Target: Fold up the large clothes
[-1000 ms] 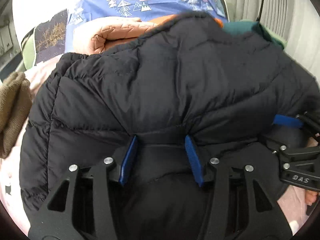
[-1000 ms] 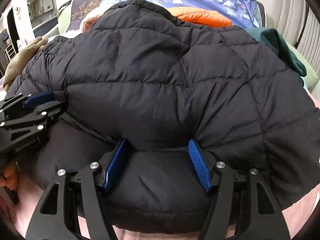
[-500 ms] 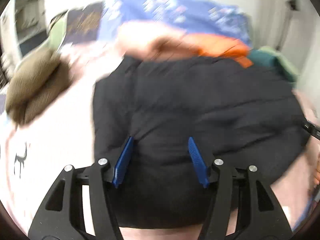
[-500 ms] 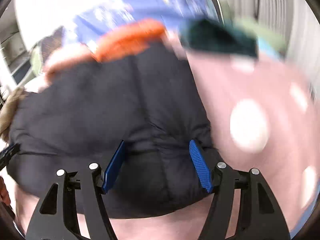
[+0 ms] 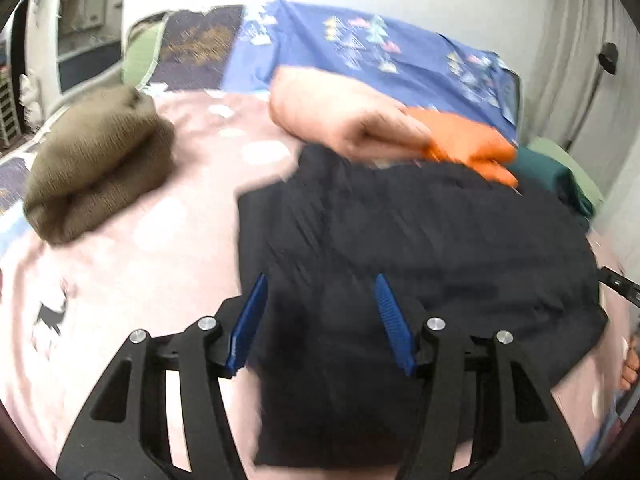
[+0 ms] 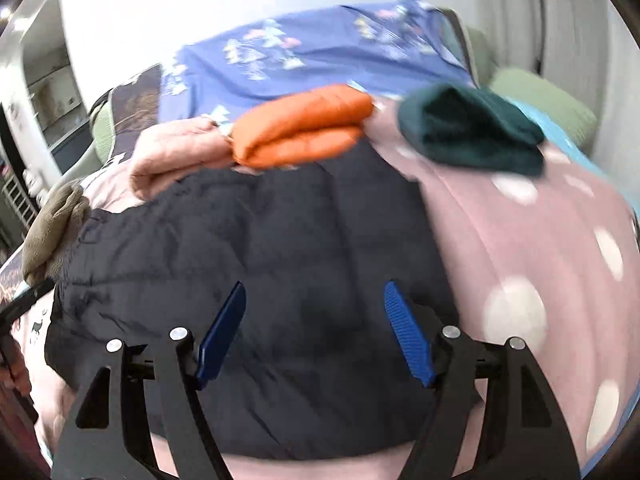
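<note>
Lying on the pink bed, the black puffy jacket sat in a folded heap, near the orange bundle. The left gripper and right gripper were both wide open, holding nothing, right above its near edge. It looked soft, light and slippery, so a thick edge would be best to grab.

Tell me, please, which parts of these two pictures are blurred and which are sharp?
Left wrist view: the black jacket and orange garment are smeared by motion, while the left gripper is sharp. Right wrist view: milder blur; the right gripper is crisp.
</note>
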